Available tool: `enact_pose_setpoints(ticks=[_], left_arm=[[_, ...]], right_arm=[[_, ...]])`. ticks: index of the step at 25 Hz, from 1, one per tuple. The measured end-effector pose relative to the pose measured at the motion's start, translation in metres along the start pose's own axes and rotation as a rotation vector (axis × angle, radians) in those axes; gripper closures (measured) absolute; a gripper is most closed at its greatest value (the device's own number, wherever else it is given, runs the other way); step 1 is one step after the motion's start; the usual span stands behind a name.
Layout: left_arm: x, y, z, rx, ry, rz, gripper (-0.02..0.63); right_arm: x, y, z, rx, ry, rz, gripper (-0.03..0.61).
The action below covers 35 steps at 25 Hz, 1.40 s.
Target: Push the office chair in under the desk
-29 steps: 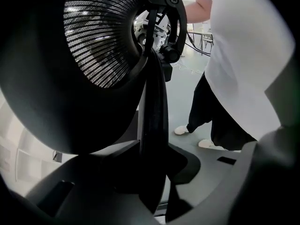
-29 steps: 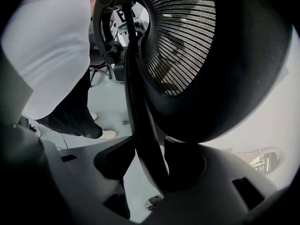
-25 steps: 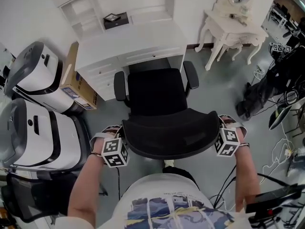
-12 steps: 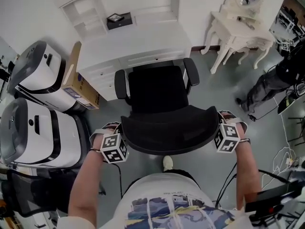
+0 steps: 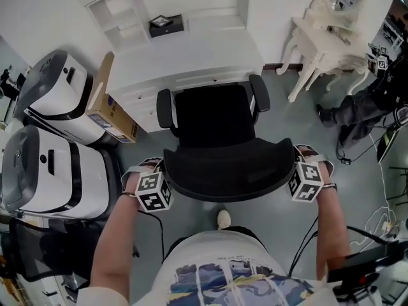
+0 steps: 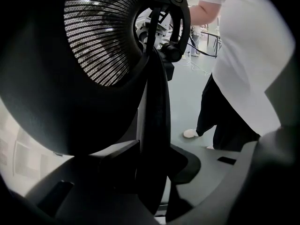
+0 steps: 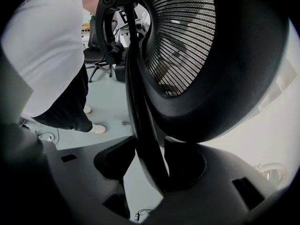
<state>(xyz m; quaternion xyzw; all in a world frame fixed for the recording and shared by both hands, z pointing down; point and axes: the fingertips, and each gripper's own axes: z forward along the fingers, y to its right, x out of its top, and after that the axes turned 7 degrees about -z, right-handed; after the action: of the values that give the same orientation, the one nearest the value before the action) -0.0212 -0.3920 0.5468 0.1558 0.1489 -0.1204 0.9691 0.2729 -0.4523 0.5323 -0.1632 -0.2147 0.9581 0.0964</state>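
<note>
The head view looks steeply down from above the person, with the office chair (image 5: 217, 139) centred and the white surface (image 5: 191, 53) at 12 o'clock. The left gripper view and right gripper view sit hard against the chair's mesh backrest (image 6: 93, 46) from opposite sides, facing inward. All three views share that backrest.

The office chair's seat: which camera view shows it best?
The head view: the seat shows from above, between the armrests, in front of the white desk. The left gripper view and the right gripper view show the backrest, mesh and rim, but not the seat.
</note>
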Motion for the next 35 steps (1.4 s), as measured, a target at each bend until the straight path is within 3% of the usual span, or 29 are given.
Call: enact_pose_setpoints(ticks=[28, 35], left_arm=[[0.002, -0.019, 0.004, -0.027, -0.011, -0.017, 0.477], [0.003, -0.022, 0.007, -0.024, -0.003, -0.030, 0.460]], right_arm=[[-0.002, 0.020, 0.007, 0.014, 0.028, -0.022, 0.367], [-0.003, 0.023, 0.010, -0.002, 0.038, 0.013, 0.339]])
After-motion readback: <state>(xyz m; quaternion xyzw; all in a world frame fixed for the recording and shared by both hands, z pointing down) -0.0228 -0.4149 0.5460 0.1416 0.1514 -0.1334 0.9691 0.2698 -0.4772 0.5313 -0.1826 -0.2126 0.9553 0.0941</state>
